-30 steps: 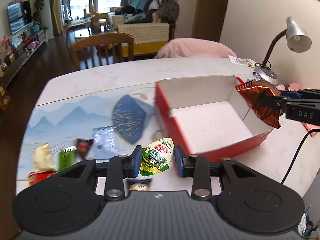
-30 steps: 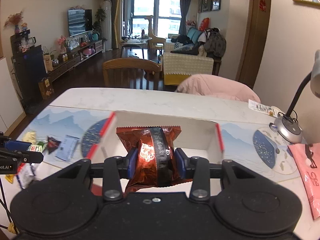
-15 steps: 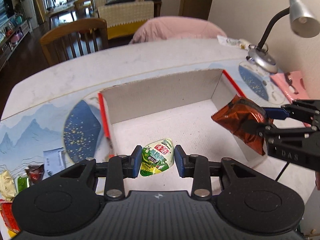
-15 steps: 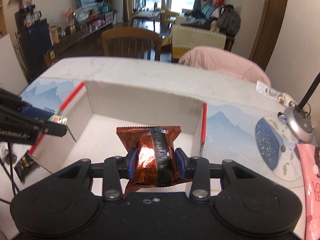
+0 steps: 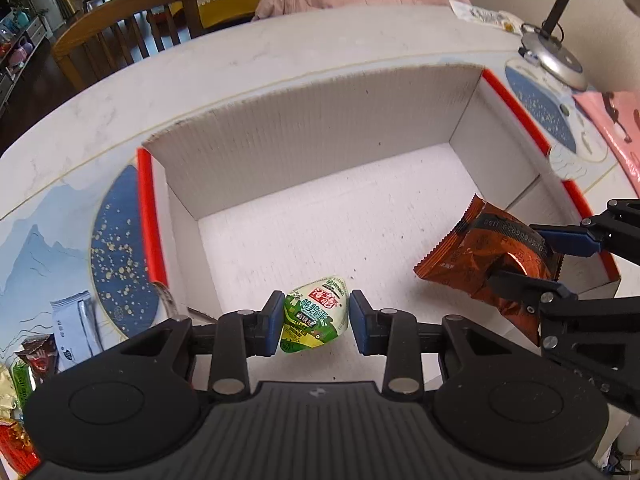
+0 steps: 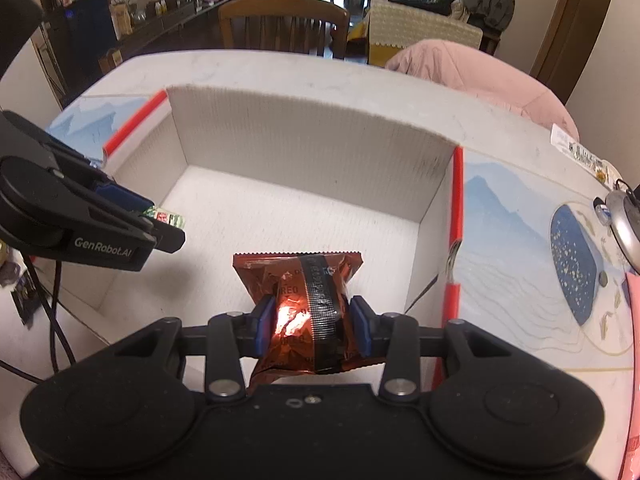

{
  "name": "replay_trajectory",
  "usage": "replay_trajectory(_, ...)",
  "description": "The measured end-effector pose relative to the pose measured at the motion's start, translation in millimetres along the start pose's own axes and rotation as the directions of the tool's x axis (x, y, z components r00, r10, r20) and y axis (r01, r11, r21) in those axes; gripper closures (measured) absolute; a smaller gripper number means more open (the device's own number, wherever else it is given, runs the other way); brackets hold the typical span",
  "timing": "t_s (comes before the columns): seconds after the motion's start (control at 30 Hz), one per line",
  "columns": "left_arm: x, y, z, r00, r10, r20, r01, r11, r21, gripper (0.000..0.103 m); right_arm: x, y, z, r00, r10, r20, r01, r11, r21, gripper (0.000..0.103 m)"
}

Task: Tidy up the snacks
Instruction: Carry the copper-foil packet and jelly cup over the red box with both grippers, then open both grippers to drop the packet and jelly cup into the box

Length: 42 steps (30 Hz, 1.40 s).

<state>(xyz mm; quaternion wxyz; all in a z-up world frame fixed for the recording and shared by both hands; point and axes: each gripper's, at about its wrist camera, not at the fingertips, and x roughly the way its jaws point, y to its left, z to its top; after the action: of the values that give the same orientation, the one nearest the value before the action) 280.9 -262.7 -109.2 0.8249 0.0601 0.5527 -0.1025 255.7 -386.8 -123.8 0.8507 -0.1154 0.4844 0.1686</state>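
A red cardboard box [image 5: 312, 136] with a white inside stands open on the table; its floor is bare. My left gripper [image 5: 314, 316] is shut on a small green and white snack packet [image 5: 314, 314] and hangs over the box's near left part. My right gripper [image 6: 310, 320] is shut on a shiny brown foil packet [image 6: 304, 300] over the box's near right part. In the left wrist view the brown packet [image 5: 488, 256] and the right gripper [image 5: 556, 264] show at the right. The left gripper [image 6: 160, 224] shows at the left of the right wrist view, with the green packet [image 6: 170, 218] at its tip.
Several loose snack packets [image 5: 36, 356] and a white sachet [image 5: 78, 328] lie on the table left of the box. A desk lamp base [image 5: 554, 56] and a pink bag [image 5: 616, 124] sit to the right. A wooden chair [image 6: 284, 24] stands beyond the table.
Both grippers have moved down and forward over the box, tilting to look into it. The left one has come in from the box's left side. Both packets stay gripped.
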Motion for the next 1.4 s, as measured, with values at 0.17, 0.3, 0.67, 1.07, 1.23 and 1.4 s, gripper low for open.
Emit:
replay_trajectory(0.17,-0.5,-3.0,0.5,1.000,-0.019,0.004,0.019,1.000,0.019,0.068,2.0,1.0,-3.5,1.000,-0.012,-0.008,0.012,1.000,0.003,0.064)
replay_trajectory(0.3,-5.4,-6.5,-3.3,0.999,-0.019,0.026,0.018,0.999,0.043,0.067,-0.7,0.3,-4.7,1.000,-0.013,-0.003,0.013,1.000,0.018,0.064)
replay_trajectory(0.67,-38.9,0.1,-20.0,0.991,-0.070,0.114,0.067,0.997,0.026,0.042,-27.6,5.1,-4.1,0.999,-0.025,0.037,0.023,0.999,0.048,0.061)
replay_trajectory(1.07,-106.0,25.1,-57.9,0.960,-0.096,0.261,0.098,0.995,0.007,0.037,-87.0,35.1,-10.6,0.980,-0.065,0.187,0.044,0.993,0.112,0.023)
replay_trajectory(1.23,-134.5,45.2,-82.0,0.942,-0.103,0.319,0.112,0.994,-0.010,0.033,-107.9,58.3,-11.8,0.971,-0.056,0.230,0.033,0.994,0.103,0.019)
replay_trajectory(1.4,-161.2,69.4,-109.2,0.924,-0.093,0.372,0.109,0.994,-0.022,0.027,-124.9,85.9,-12.7,0.960,-0.040,0.278,0.009,0.994,0.111,0.011)
